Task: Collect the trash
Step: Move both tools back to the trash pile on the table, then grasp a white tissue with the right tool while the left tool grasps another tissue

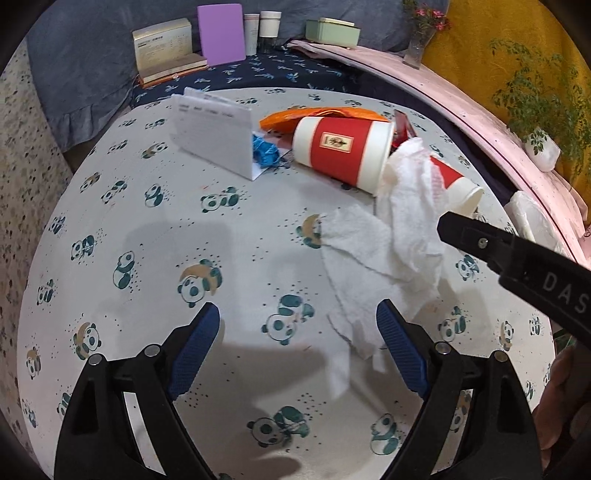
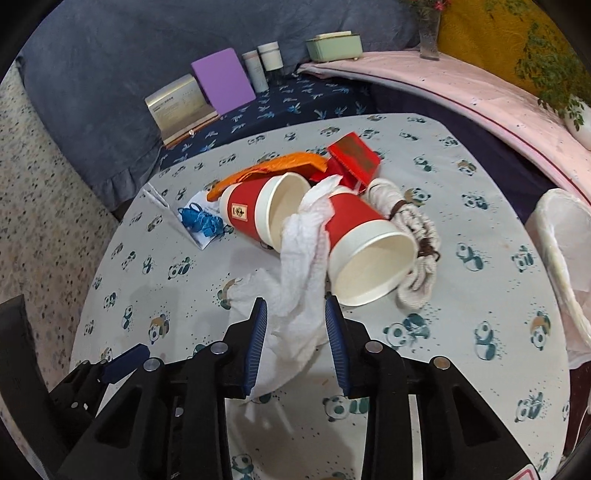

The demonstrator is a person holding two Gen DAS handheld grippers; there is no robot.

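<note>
A crumpled white paper towel (image 1: 384, 236) (image 2: 299, 266) lies on the panda-print table, draped between two tipped red-and-white paper cups (image 1: 341, 149) (image 2: 369, 240). My right gripper (image 2: 297, 325) straddles the towel's near end, its blue pads on either side with a gap still showing. My left gripper (image 1: 297, 328) is open and empty over the cloth, just left of the towel's edge. The right gripper's black body crosses the right side of the left wrist view (image 1: 517, 258). An orange wrapper (image 2: 273, 166), a red packet (image 2: 354, 155), a blue ribbon scrap (image 2: 201, 221) and a coiled rope (image 2: 417, 251) lie around the cups.
A white lined bin (image 2: 569, 251) stands at the table's right edge. A folded white card (image 1: 214, 136) stands at the far left of the pile. Boxes, a purple book (image 1: 221, 33) and jars sit behind. A pink ledge with plants runs along the right.
</note>
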